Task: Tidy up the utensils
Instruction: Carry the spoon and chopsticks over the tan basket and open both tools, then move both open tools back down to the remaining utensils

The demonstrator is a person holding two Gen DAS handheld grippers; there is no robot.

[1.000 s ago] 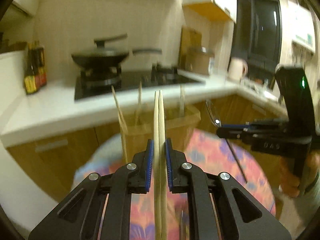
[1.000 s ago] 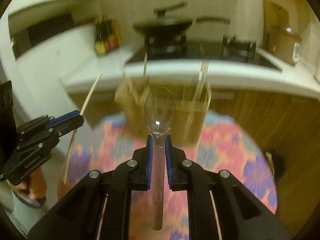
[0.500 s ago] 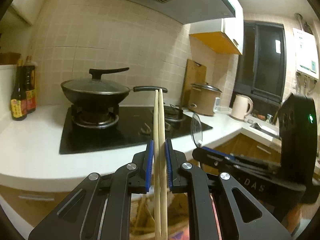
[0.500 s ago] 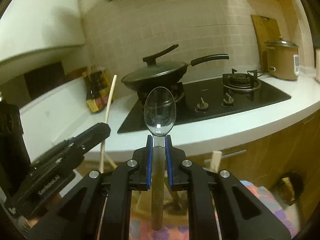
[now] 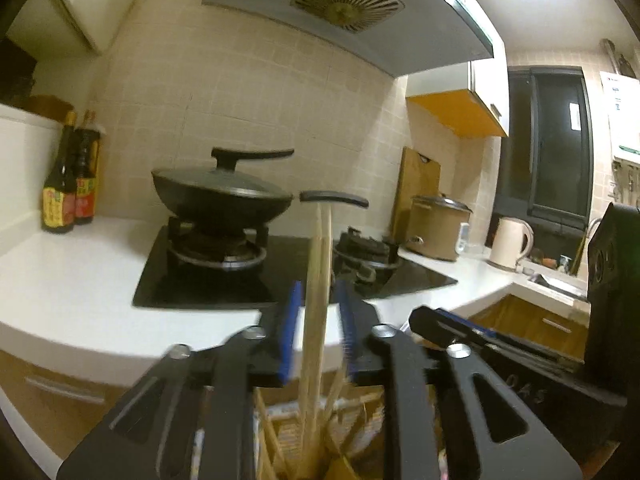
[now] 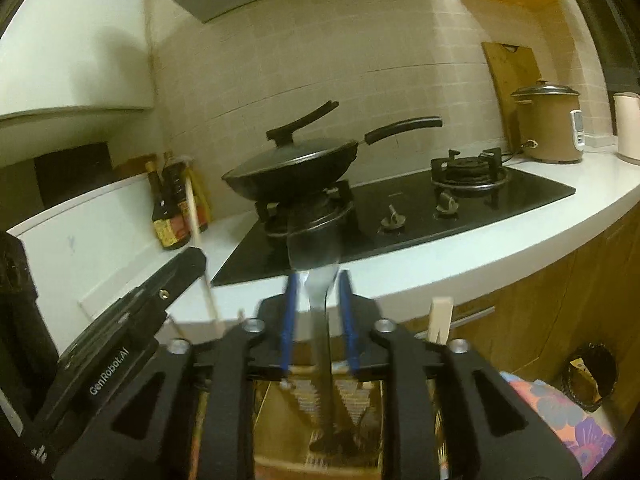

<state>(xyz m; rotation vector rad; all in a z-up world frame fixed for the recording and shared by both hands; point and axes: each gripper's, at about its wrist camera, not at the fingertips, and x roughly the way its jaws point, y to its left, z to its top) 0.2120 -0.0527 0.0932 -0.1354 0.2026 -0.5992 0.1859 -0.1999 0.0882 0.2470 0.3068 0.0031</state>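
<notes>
Left wrist view is showing the left gripper (image 5: 318,320) with its jaws just opening, the chopsticks (image 5: 320,280) standing loose between the pads and dropping into the holder (image 5: 352,408) below. On the right, the right gripper (image 6: 318,312) is likewise parting, gaps showing either side of the clear spoon (image 6: 320,292), which is sliding down into the same holder (image 6: 348,396), already carrying other sticks. Both items are being released, so this pair looks nearly done; whether more utensils are waiting cannot be told.
</notes>
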